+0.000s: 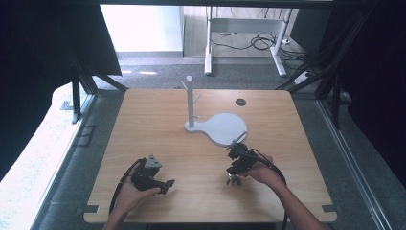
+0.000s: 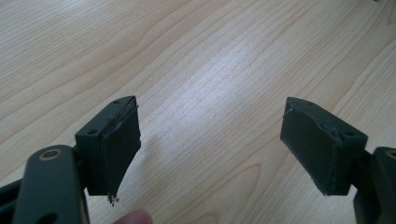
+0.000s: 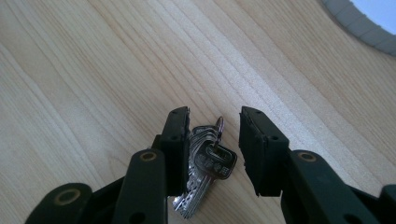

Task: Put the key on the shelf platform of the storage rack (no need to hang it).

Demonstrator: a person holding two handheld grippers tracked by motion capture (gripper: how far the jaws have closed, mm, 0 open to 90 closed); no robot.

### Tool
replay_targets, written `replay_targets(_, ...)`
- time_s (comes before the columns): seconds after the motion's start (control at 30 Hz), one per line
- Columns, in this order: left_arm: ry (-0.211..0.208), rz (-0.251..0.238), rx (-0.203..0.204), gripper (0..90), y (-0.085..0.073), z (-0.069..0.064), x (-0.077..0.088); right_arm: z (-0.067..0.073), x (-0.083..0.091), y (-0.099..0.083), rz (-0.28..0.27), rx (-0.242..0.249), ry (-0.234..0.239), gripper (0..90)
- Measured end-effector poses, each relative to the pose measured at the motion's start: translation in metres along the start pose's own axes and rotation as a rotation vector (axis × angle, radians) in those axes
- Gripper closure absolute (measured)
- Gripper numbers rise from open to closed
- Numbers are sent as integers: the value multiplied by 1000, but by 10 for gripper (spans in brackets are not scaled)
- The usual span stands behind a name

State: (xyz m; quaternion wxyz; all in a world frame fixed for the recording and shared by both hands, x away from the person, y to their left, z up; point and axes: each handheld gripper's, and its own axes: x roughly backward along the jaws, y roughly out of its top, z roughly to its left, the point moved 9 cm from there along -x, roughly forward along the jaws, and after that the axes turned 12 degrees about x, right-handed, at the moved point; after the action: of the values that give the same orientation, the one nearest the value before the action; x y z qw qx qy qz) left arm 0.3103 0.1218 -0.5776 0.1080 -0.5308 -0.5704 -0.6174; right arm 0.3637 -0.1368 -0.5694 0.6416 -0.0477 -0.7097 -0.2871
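Observation:
A bunch of metal keys (image 3: 205, 172), one with a black head, lies on the wooden table (image 3: 93, 70). My right gripper (image 3: 215, 112) points down at the bunch with a jaw on each side. One pad (image 3: 180, 149) touches the keys and the other pad (image 3: 254, 149) stands a little apart from them, so the gripper is open. From above, the keys (image 1: 233, 181) show just under the right gripper (image 1: 234, 175). My left gripper (image 1: 165, 184) rests low at the table's front left, and its jaws (image 2: 210, 112) are wide open with bare wood between them.
A white stand with an upright pegged post (image 1: 190, 103) and a round flat base (image 1: 225, 128) sits in the middle of the table, just beyond the right gripper; its grey-edged rim (image 3: 369, 18) shows close by. A dark round hole (image 1: 241, 102) marks the far right of the tabletop.

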Motion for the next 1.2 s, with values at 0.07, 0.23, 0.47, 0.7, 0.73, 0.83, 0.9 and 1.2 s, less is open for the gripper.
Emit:
replay_targets(0.07,-1,0,0,204,0,0,0,-1,-1,0,6,-6,1,656)
replay_targets(0.23,1,3,-1,203,0,0,0,-3,-4,0,13,-25,13,672)
replay_targets(0.47,0,5,-2,204,-1,0,-2,-10,-7,-2,29,-51,14,697)
replay_targets(0.7,-2,6,-3,204,-1,0,-2,-14,-11,-2,36,-61,20,700)
replay_targets(0.73,0,5,-2,204,-1,0,-2,-14,-12,-3,37,-57,20,705)
replay_targets(0.83,-1,8,-3,204,-1,0,-2,-13,-13,-2,40,-60,26,717)
replay_targets(0.9,-1,10,-4,204,-1,0,-2,-12,-13,-2,42,-62,38,724)
replay_targets(1.2,2,14,1,203,-2,2,-3,-6,-15,-1,40,-50,65,791)
